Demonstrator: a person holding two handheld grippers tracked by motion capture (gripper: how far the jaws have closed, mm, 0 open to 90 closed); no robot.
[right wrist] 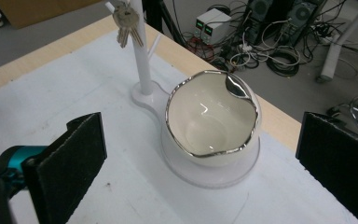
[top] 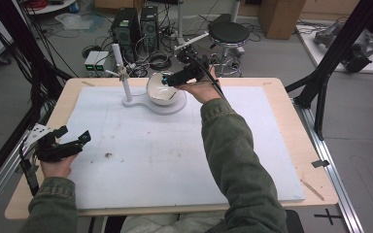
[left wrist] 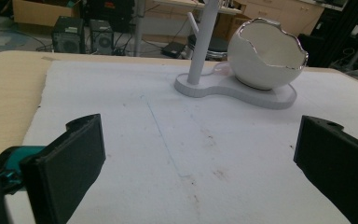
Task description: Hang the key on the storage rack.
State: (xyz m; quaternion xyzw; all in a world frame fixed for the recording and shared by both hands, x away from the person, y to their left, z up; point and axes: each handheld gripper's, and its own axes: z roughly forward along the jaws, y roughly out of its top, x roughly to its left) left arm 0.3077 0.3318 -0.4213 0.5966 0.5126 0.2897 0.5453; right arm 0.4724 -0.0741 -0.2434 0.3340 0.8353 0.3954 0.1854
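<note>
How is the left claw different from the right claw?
The left claw sits low at the near left edge of the table, far from the bowl; the right claw is stretched out to the far side, right above the bowl. The left claw points across the bare white mat; the right claw looks down into the bowl, near the keys hanging on the stand. Both are black, open and empty.

stand post [left wrist: 204, 42]: top cut off | bowl [top: 161, 90]: partly hidden by right gripper [top: 167, 80]
</note>
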